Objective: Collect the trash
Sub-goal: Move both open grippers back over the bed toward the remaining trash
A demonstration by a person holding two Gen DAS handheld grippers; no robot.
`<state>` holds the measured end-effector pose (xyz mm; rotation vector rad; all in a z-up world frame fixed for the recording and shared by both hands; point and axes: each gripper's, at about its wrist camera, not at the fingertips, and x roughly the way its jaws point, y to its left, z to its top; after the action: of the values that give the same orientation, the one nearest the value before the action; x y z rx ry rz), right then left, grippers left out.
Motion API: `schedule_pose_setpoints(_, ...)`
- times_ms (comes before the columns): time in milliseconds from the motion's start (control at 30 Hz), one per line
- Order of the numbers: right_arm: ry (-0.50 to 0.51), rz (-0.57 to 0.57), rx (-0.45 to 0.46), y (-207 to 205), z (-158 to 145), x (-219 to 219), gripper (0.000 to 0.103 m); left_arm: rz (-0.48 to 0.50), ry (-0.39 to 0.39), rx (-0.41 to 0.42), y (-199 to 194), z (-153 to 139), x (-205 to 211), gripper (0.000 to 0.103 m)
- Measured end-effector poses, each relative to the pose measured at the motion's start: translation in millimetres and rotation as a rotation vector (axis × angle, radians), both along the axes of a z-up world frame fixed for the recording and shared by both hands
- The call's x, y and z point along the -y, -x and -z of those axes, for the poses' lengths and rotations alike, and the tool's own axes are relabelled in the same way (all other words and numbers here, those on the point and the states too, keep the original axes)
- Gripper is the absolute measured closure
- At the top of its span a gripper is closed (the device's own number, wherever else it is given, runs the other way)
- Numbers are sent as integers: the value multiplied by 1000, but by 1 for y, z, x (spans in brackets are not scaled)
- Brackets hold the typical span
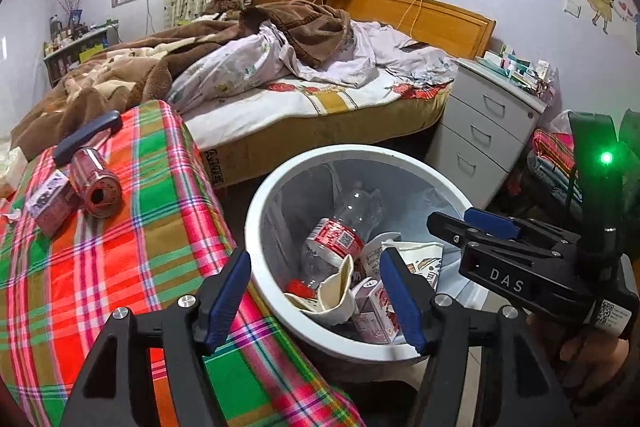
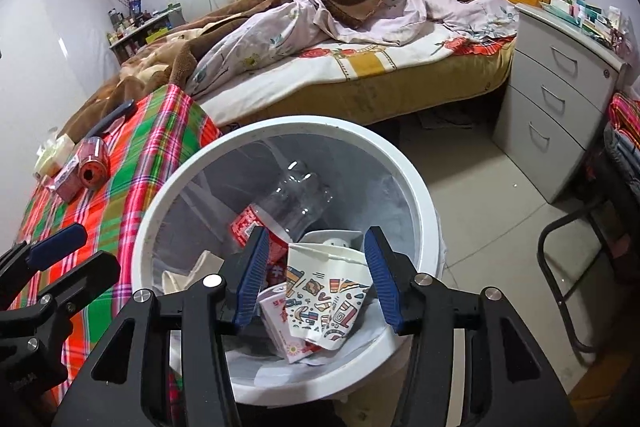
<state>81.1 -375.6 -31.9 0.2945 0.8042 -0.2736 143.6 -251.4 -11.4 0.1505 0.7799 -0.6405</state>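
Note:
A white bin [image 1: 256,211] [image 2: 424,195] with a clear liner stands on the floor beside a plaid-covered surface [image 1: 140,247]. Inside it lie a clear plastic bottle [image 1: 340,227] [image 2: 292,195], a cream paper cup [image 1: 336,291], a patterned paper cup [image 2: 328,299] and a pink-and-white carton [image 1: 376,311]. My left gripper [image 1: 314,287] hangs open over the bin's left rim, holding nothing. My right gripper [image 2: 318,275] [image 1: 460,223] is open above the bin; the patterned cup lies below, free of its pads. A red can [image 1: 96,183] [image 2: 92,163] and a small pink carton [image 1: 50,203] lie on the plaid cloth.
An unmade bed [image 2: 360,67] fills the back of the room. A white drawer cabinet [image 2: 556,95] stands at the right, with bare floor between it and the bin. A black chair frame [image 2: 568,267] sits at the right edge. A dark handle [image 1: 88,135] lies near the can.

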Motion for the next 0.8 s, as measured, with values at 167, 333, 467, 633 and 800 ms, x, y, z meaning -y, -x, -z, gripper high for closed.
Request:
schedule_pose_setpoints(167, 2, -11, 20, 1, -6, -8, 52, -23, 12, 9, 4, -7, -12, 36)
schedule_pose_setpoints(333, 11, -29, 41, 2, -13, -17, 52, -40, 18, 25, 10, -14, -25, 36)
schedule_pose_setpoints(467, 13, -47, 58, 2, -18, -25, 52, -59, 23, 35, 14, -19, -37, 36)
schedule_pose_setpoints(633, 19, -71, 73, 1, -23, -39, 52, -89, 21, 61, 19, -25, -53, 36)
schedule_pose_setpoints(800, 20, -104, 92, 0, -28, -54, 52, -123, 34, 68, 24, -30, -74, 36)
